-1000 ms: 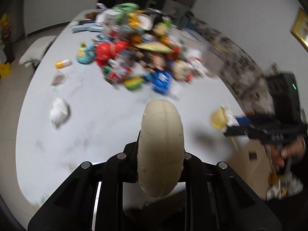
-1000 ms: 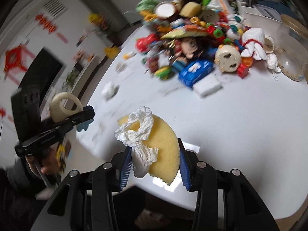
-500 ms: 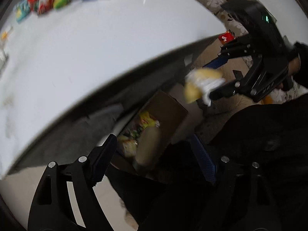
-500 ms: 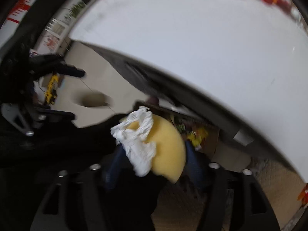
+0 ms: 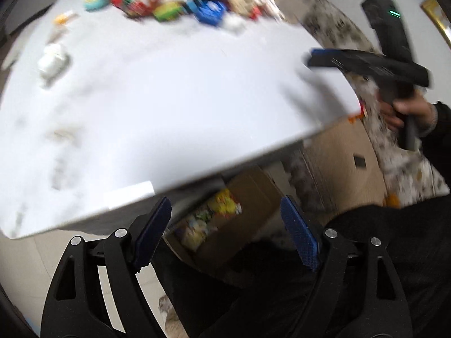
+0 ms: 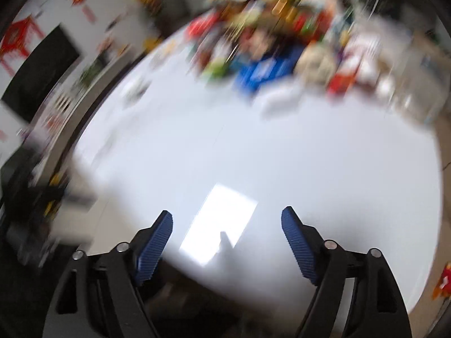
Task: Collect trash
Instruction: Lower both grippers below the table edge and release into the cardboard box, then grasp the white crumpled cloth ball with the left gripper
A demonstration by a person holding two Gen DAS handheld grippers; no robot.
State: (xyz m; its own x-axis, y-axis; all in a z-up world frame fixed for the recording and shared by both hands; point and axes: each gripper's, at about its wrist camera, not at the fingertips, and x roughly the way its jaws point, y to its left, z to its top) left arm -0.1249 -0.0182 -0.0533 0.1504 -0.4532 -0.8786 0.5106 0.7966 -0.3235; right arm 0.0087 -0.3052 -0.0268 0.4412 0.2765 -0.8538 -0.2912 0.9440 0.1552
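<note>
The left gripper (image 5: 225, 233) is held with its jaws spread wide, nothing between the blue pads (image 5: 152, 232). The right gripper (image 6: 227, 243) is likewise wide apart and empty, its ribbed blue pads (image 6: 298, 246) bare. Seen from the left wrist camera, the person's right hand (image 5: 408, 109) wraps the black handle, a dark sleeve at the wrist.

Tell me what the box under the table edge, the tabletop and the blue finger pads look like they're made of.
Box: probably corrugated cardboard, being matte brown with folded flaps. Tabletop: a smooth white hard surface, semi-glossy since it mirrors a bright window patch; the material under that finish can't be told. Pads on the left gripper: likely rubber or soft plastic, matte blue with a fine ribbed grip texture.
</note>
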